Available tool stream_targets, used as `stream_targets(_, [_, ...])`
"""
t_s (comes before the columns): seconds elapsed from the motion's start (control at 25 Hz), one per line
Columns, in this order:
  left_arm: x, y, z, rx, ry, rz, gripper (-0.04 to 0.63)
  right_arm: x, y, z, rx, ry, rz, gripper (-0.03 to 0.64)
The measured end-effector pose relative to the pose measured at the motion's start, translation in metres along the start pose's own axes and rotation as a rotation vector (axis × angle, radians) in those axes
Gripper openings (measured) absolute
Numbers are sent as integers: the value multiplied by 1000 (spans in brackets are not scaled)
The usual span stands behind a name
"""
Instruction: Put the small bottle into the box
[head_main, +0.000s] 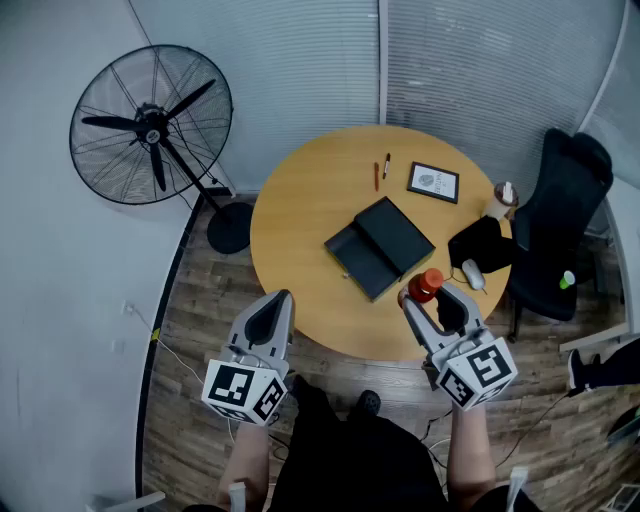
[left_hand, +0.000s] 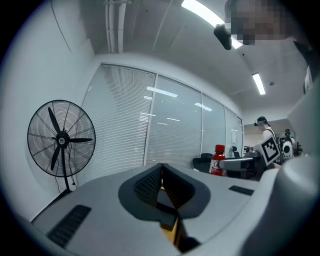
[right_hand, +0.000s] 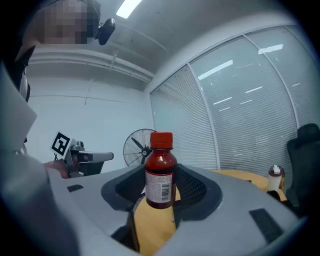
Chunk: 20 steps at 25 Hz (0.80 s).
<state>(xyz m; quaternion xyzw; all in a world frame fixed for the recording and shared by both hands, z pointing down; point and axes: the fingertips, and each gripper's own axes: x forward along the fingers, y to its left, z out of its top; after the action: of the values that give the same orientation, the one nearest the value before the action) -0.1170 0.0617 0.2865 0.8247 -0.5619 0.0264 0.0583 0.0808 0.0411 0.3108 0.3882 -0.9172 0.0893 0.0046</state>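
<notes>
We hold the right gripper (head_main: 430, 300) at the near edge of the round wooden table (head_main: 300, 230). Its jaws are closed on the small bottle (right_hand: 160, 175), with a pad against each side. The bottle stands upright at the jaw tips. It has a dark reddish body, a red cap and a white label with a barcode. We cannot tell whether its base rests on the tabletop or hangs just above it.

The black box (head_main: 358, 258) lies open near the middle of the table, ahead of this gripper and a little to its left, well apart from the bottle. A black pouch (head_main: 480, 245) and a mouse (head_main: 472, 273) lie just to the gripper's right. A cup (head_main: 503, 198) and a black chair (head_main: 560, 220) are farther off on that side.

Our left gripper (head_main: 282, 297) is off the table's near edge, over the wood floor. Its jaws are pressed together with nothing between them. The box is ahead of it and to its right, and a standing fan (head_main: 150, 125) is ahead to its left. Two pens (head_main: 381, 170) and a small picture frame (head_main: 433, 181) lie beyond the box.
</notes>
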Motion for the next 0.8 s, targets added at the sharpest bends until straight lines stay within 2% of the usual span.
stream_targets(0.4, [-23,-19,-13,-9,9,3,-3,-22,18,-8,-34,27,20,202])
stream_targets(0.8, [-22,-39,-25,-7,36,14,-3,-31,20,-21,-6,68,75,204])
